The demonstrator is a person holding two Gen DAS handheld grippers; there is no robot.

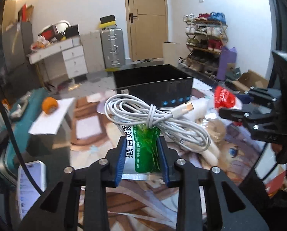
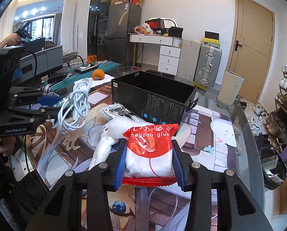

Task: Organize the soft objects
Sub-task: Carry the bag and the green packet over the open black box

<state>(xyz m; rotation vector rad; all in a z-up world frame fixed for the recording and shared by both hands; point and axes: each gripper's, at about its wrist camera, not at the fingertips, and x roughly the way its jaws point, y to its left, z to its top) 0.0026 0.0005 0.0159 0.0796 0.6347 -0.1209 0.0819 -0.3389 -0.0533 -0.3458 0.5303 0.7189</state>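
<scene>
Left wrist view: left tongs [image 1: 141, 154] are clamped on a green-and-white sachet [image 1: 143, 154], pinched at its lower half between the blue ribbed pads [image 1: 118, 161]. The sachet is held up in front of the black box [image 1: 153, 84], on the camera's side of it. A white cable coil [image 1: 158, 119] is draped over the sachet's top edge, apparently snagged on it; how it is attached cannot be told. Sachet film is glossy and crumpled, judged light, limp and slippery, so a grip mid-body across the flat faces is preferred over the sealed edge. The cable is smooth, springy and loosely bundled with a wrap at the middle; it is likely to slide off if tilted.

Right wrist view: right tongs [image 2: 149, 159] are closed on a red-and-white packet [image 2: 149, 150] labelled "balloon glue", gripped at both side edges. The packet is held just in front of the black box's near wall, above the printed mat on the surface [image 2: 201, 127]. Clear film with white filling, pillow-shaped; judged light and squashy, with a puncture risk if squeezed hard. Between the packet and the box a white foam wrap [image 2: 108, 140] and a clear bag with a logo [image 2: 118, 111] are lying on the mat. The box is rigid, matte, open-topped, judged the drop target.
</scene>
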